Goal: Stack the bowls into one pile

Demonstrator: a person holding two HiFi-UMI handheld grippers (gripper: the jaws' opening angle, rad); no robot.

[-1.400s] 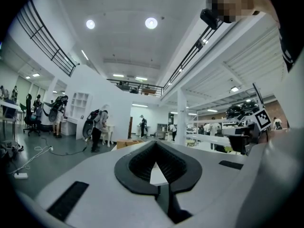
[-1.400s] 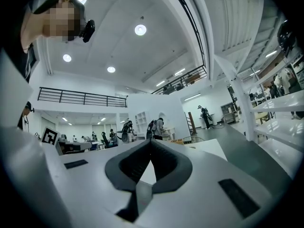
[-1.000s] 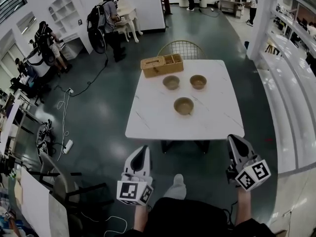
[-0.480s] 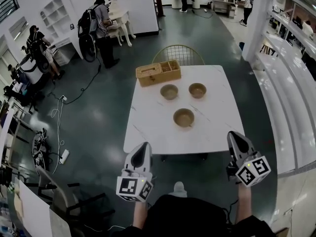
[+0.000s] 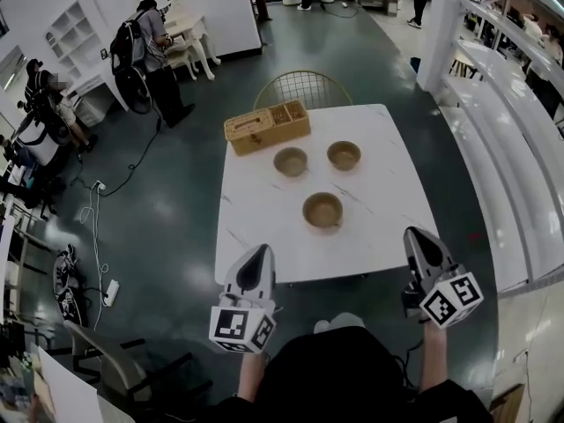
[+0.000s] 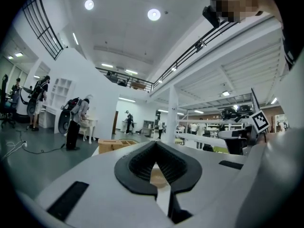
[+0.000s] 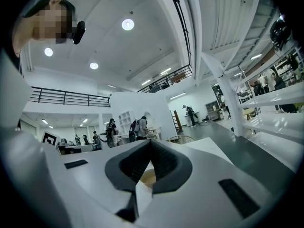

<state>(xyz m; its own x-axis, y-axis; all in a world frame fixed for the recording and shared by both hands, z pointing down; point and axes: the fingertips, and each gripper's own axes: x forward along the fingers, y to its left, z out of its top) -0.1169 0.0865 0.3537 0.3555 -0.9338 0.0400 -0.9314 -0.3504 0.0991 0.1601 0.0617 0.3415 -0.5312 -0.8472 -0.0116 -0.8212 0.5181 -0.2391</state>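
Three tan bowls stand apart on the white marble table [image 5: 256,227]: one at the back left [image 5: 290,161], one at the back right [image 5: 344,155], and one nearer the front [image 5: 322,211]. My left gripper [image 5: 261,254] hovers at the table's near left edge, shut and empty. My right gripper [image 5: 414,237] is level with the near right corner, also shut with nothing in it. In the left gripper view the left gripper's [image 6: 156,143] jaws meet at their tips, and a bowl [image 6: 157,177] shows through the gap behind them. The right gripper view shows the right gripper [image 7: 150,141] the same way, with a bowl [image 7: 147,177].
A wicker basket [image 5: 266,125] sits on the table's far left corner, with a wire chair [image 5: 302,88] behind it. People stand with backpacks [image 5: 141,51] at the far left. Cables [image 5: 92,218] lie on the dark floor, and white shelving [image 5: 502,104] runs along the right.
Both grippers have come forward to the table's near edge, staying shut. The table and bowls now sit closer and lower in the head view.
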